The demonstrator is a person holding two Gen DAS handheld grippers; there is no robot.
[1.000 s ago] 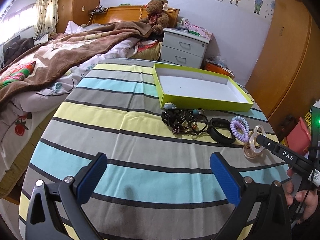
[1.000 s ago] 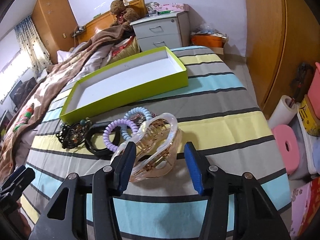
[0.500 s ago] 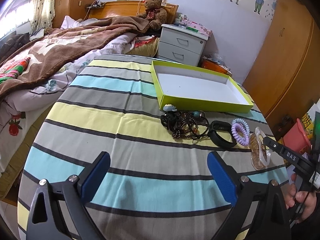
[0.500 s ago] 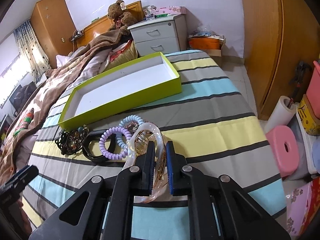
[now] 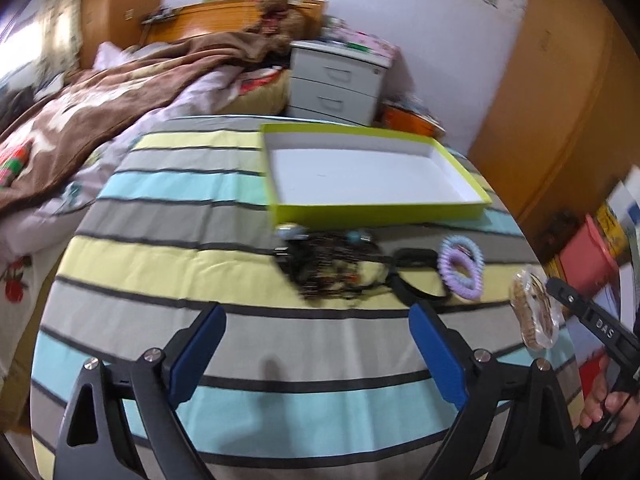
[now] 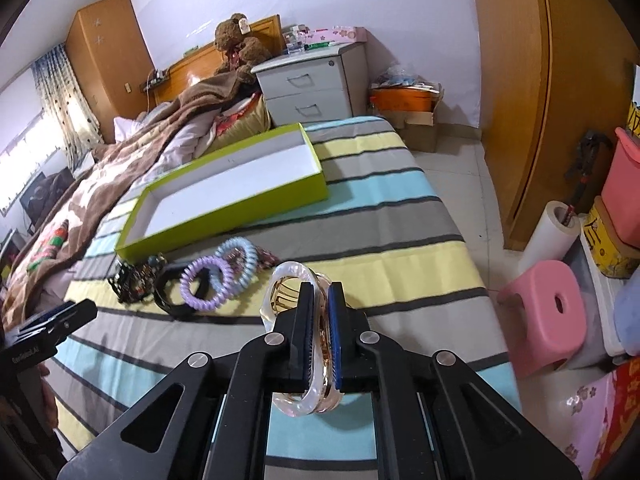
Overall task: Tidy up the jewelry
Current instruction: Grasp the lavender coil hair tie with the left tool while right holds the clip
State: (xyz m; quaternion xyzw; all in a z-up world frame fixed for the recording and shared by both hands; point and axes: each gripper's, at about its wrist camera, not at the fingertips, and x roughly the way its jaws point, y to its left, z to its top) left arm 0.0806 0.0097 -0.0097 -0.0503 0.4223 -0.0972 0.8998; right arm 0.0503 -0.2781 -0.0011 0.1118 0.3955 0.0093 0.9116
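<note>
Right gripper (image 6: pixel 320 320), fingers drawn narrow and clamped on a translucent hair claw clip (image 6: pixel 296 300). The clip sits between the two blue pads (image 6: pixel 335 336), its gold teeth showing ahead of the fingertips and its rounded rear lobe hanging below them. Its long axis runs along the fingers, toward the lime-green tray (image 6: pixel 224 216); in the left wrist view the same clip (image 5: pixel 534 312) appears lifted off the striped cloth (image 5: pixel 168 256), right of the tray. Left gripper (image 5: pixel 316 352), fingers spread wide, holding nothing, above the cloth on the near side of the tray.

Items lying on the cloth, in a row just in front of the tray's near wall: two spiral hair ties, one purple (image 6: pixel 205 282) and one pale blue (image 6: pixel 240 258), overlapping each other; one black band (image 6: pixel 170 292), touching the purple tie; one dark tangle of beaded jewelry (image 6: pixel 134 280) at the row's left end. A further small item partly hidden behind the blue tie cannot be identified.

One tray, white-floored, with nothing visible inside; its long axis lies across the cloth's stripes. Beyond the tray: one teddy bear (image 6: pixel 236 44) and one two-drawer nightstand (image 6: pixel 312 84).
</note>
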